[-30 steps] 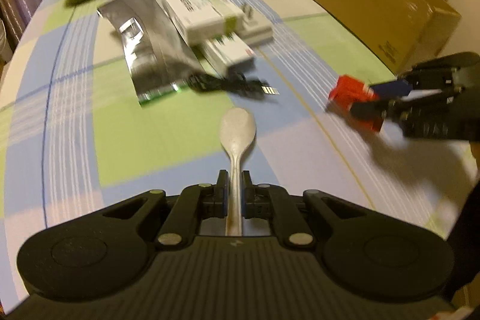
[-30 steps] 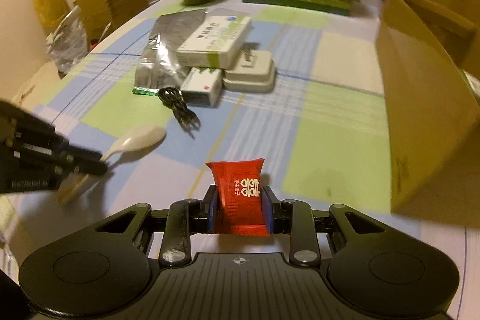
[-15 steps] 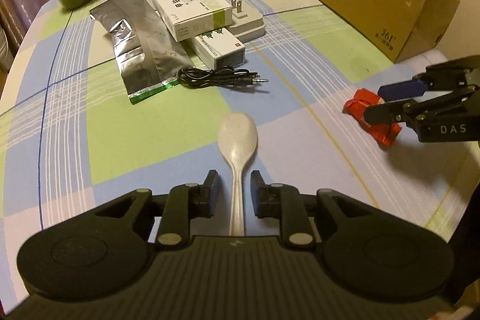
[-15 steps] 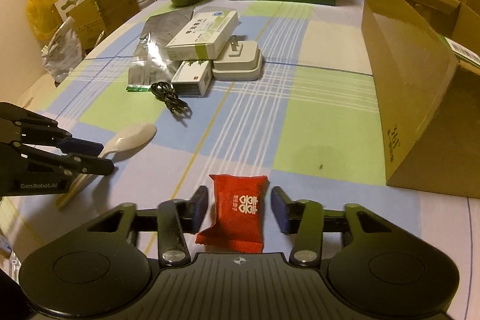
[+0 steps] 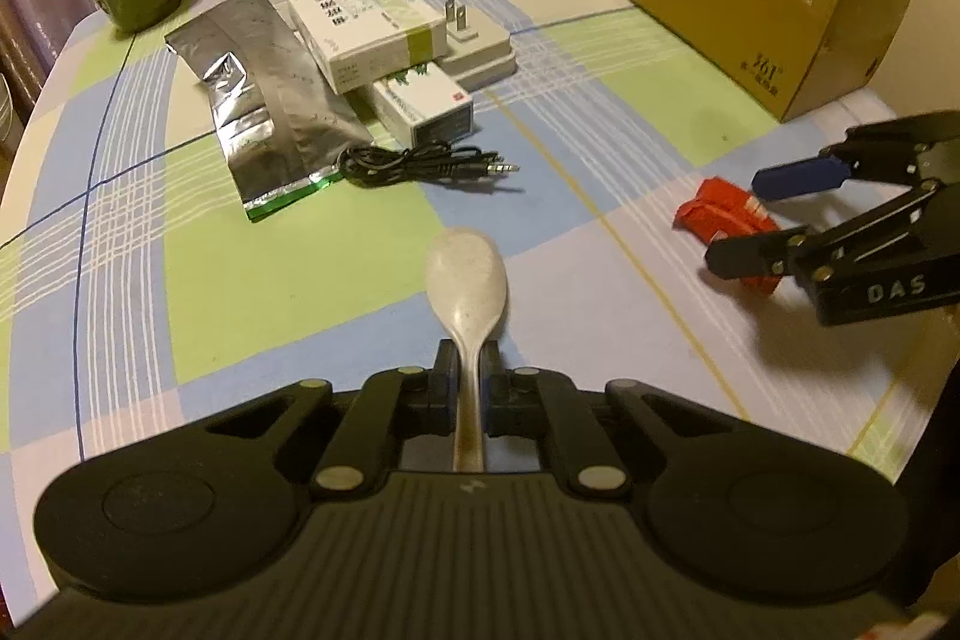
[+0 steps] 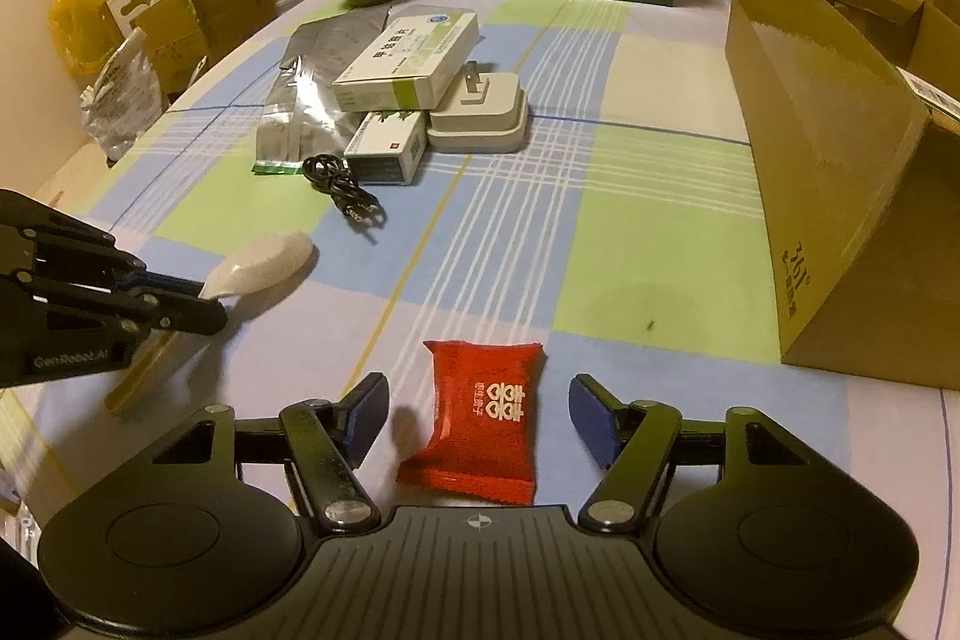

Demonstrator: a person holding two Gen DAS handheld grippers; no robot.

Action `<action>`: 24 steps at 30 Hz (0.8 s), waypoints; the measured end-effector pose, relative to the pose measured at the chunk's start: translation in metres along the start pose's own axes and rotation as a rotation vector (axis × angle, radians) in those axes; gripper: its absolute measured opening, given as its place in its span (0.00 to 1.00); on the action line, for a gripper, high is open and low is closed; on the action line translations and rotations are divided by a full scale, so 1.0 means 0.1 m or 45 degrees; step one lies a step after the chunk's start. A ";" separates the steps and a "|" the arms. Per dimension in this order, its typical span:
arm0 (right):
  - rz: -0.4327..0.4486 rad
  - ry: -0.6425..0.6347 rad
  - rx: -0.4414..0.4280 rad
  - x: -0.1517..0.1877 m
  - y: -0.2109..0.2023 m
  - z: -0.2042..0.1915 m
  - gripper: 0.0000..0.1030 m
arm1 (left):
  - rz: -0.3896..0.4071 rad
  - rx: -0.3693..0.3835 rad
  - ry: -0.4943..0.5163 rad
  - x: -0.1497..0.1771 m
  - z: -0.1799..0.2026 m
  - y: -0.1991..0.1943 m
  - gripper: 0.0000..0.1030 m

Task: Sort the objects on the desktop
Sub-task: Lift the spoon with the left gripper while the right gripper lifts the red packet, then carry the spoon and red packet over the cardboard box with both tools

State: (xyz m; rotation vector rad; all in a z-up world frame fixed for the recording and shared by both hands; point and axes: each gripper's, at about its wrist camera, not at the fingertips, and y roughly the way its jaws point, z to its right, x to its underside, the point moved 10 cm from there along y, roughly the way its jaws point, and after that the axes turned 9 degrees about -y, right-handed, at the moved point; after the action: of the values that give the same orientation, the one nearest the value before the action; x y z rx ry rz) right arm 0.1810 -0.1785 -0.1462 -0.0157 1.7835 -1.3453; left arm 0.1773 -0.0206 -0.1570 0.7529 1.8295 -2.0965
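Spoon (image 5: 467, 274): handle clamped in left gripper (image 5: 467, 370), jaws fully closed on it, bowl just over the table (image 5: 252, 280) near its front edge. Red packet (image 6: 483, 418) flat on the table, between the right gripper (image 6: 477, 415) pads but untouched; jaws opening. Open cloth from packet to cardboard box (image 6: 840, 196) at the right edge. Clutter mid-table: foil bag (image 5: 270, 100), medicine boxes (image 5: 366, 34), plug adapter (image 5: 480, 52), cable (image 5: 420, 163). Spoon handle end hidden under the gripper in the left wrist view; small print unreadable.

Left hand-held gripper (image 5: 467, 370) clamped tight, angled downward; right hand-held gripper (image 6: 477, 415) jaws opening, angled downward.
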 end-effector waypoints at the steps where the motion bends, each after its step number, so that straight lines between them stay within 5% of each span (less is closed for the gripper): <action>1: -0.001 0.000 0.002 0.00 0.00 0.00 0.62 | 0.010 0.005 -0.006 -0.01 0.00 -0.02 0.04; 13: -0.019 -0.038 0.042 0.05 0.05 -0.05 0.60 | 0.049 0.067 -0.063 -0.18 0.08 -0.10 0.04; 20: -0.026 -0.141 0.074 0.05 0.05 -0.14 0.28 | 0.040 0.072 -0.057 -0.18 0.12 -0.10 0.04; 24: -0.006 -0.178 0.090 0.04 0.02 -0.19 0.23 | 0.035 0.062 -0.056 -0.18 0.13 -0.10 0.04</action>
State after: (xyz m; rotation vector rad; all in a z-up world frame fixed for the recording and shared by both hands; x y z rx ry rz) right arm 0.1674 -0.1651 -0.1500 -0.0739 1.6195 -1.3760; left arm 0.1847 -0.0338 -0.1383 0.7335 1.7417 -2.1306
